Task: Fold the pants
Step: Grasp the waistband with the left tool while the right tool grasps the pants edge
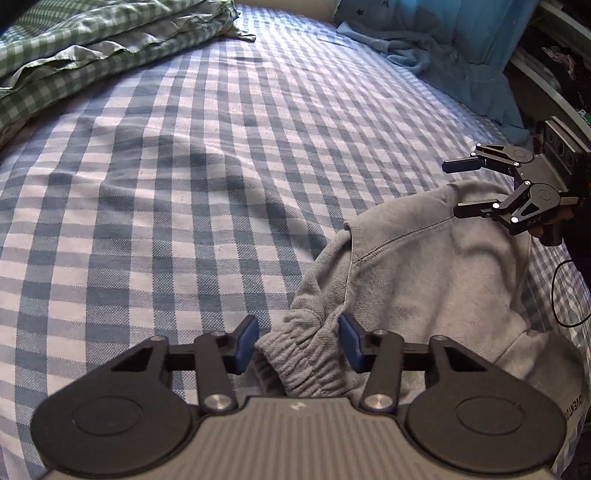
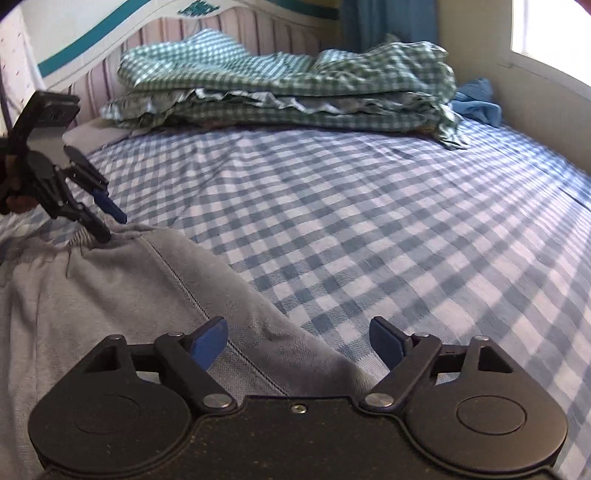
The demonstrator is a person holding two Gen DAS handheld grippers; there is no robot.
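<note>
Pants [image 1: 424,280], grey, lie lower right on bed [image 1: 184,184]. Left gripper [image 1: 297,341] open w/ waistband between pads, likely about to pinch. Right gripper [image 2: 299,345] wide open, empty, over pant edge, prob. for fold grab.

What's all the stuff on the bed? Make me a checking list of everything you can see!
Surface: bed with a blue-and-white checked sheet, a little wrinkled.
Job's things: grey pants lying at the bed's near edge, ribbed elastic waistband bunched up.
Clutter: rumpled green checked bedding piled by the headboard; blue cloth near the wall.
Grippers: left gripper open, its pads either side of the waistband; right gripper open over the pants' edge, gripping nothing.
Cables: thin black cable looping by the bed's edge.
Surroundings: ridged headboard; bright window.
</note>
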